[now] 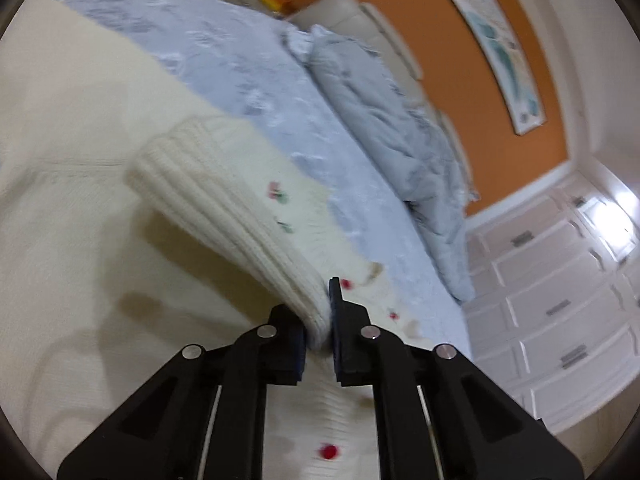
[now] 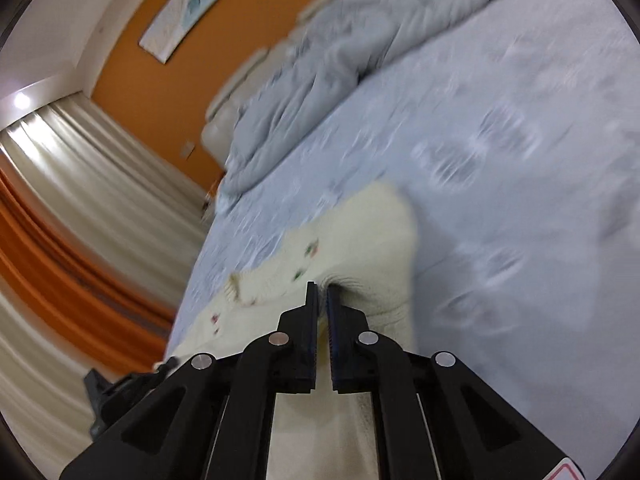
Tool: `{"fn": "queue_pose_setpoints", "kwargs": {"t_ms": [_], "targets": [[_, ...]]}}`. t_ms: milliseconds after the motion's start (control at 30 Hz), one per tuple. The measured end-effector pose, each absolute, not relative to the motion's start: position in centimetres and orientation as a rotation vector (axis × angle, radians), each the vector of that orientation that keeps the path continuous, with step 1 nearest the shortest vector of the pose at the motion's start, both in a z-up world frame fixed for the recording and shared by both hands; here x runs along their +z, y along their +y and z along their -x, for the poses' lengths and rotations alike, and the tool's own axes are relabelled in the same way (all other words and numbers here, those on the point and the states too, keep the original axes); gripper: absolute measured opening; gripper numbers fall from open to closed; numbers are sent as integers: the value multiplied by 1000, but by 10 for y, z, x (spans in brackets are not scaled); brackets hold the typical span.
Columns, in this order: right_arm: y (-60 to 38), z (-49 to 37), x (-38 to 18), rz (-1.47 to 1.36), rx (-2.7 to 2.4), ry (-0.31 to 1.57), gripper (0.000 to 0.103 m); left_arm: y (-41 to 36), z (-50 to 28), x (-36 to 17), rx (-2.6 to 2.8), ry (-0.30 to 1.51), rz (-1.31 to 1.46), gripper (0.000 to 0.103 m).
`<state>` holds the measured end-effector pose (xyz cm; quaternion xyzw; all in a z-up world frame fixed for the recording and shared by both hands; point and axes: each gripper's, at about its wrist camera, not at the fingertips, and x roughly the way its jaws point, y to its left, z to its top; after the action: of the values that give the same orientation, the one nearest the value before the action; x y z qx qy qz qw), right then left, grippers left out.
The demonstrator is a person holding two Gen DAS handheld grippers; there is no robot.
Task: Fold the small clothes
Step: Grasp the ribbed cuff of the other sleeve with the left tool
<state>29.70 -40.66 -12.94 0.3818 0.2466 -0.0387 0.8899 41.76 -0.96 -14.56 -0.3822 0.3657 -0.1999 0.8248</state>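
Note:
A small cream knit sweater (image 1: 80, 200) with little red and green motifs lies on the pale blue bed cover (image 1: 240, 60). My left gripper (image 1: 320, 316) is shut on the sweater's ribbed hem (image 1: 224, 208) and holds it lifted above the rest of the garment. In the right wrist view the same sweater (image 2: 372, 240) lies on the bed cover (image 2: 520, 140). My right gripper (image 2: 322, 300) is shut on a pinch of its knit edge, and the fabric puckers at the fingertips. A ribbed cuff (image 2: 234, 286) lies to the left.
A crumpled grey duvet (image 1: 384, 120) is heaped at the head of the bed against the beige headboard (image 1: 360, 12). A white drawer unit (image 1: 560, 300) stands beside the bed. Curtains (image 2: 80, 200) hang on the other side. Part of a black device (image 2: 116, 392) shows low left.

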Motion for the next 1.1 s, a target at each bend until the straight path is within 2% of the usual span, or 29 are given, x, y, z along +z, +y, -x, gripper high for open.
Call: {"fn": "queue_pose_setpoints", "kwargs": {"t_ms": [100, 133, 200, 267, 300, 400, 500, 567, 633, 733, 767, 800, 833, 867, 900, 933, 1000, 1100], "targets": [[-419, -284, -148, -692, -225, 614, 4, -27, -420, -166, -365, 890, 703, 9], [-428, -281, -163, -742, -228, 686, 4, -26, -419, -178, -346, 929, 706, 9], [-436, -266, -168, -823, -224, 691, 4, -17, -411, -181, -361, 901, 749, 10], [-426, -251, -137, -720, -219, 606, 12, -12, -407, -176, -357, 885, 770, 14], [-416, -255, -121, -659, -190, 584, 12, -9, -405, -175, -355, 872, 773, 16], [-386, -289, -97, -506, -103, 617, 12, 1, -403, -179, -324, 854, 778, 16], [-369, -344, -98, -375, -84, 683, 15, 1, -400, -180, -337, 830, 752, 15], [-366, -374, -104, -325, -145, 730, 24, -2, -400, -181, -339, 816, 729, 15], [-371, -397, -109, -248, -243, 758, 48, 0, -399, -184, -358, 795, 744, 15], [-383, -420, -121, -186, -306, 809, 57, 2, -397, -188, -374, 772, 757, 15], [-385, -427, -129, -177, -298, 848, 57, 3, -397, -188, -381, 767, 764, 15], [-383, -432, -136, -168, -291, 876, 51, 4, -396, -189, -386, 762, 768, 15], [-385, -436, -145, -161, -267, 913, 35, 4, -396, -189, -389, 758, 771, 15], [-385, -435, -146, -168, -246, 903, 28, 5, -396, -190, -393, 754, 774, 15], [-388, -433, -142, -187, -247, 883, 15, 5, -395, -190, -396, 751, 776, 15], [-395, -431, -139, -218, -254, 865, 8, 5, -395, -190, -399, 746, 779, 15], [-421, -419, -134, -313, -322, 798, 9, 5, -395, -191, -404, 743, 778, 15], [-430, -417, -148, -365, -333, 836, 10, 4, -393, -193, -406, 741, 771, 15]]}}
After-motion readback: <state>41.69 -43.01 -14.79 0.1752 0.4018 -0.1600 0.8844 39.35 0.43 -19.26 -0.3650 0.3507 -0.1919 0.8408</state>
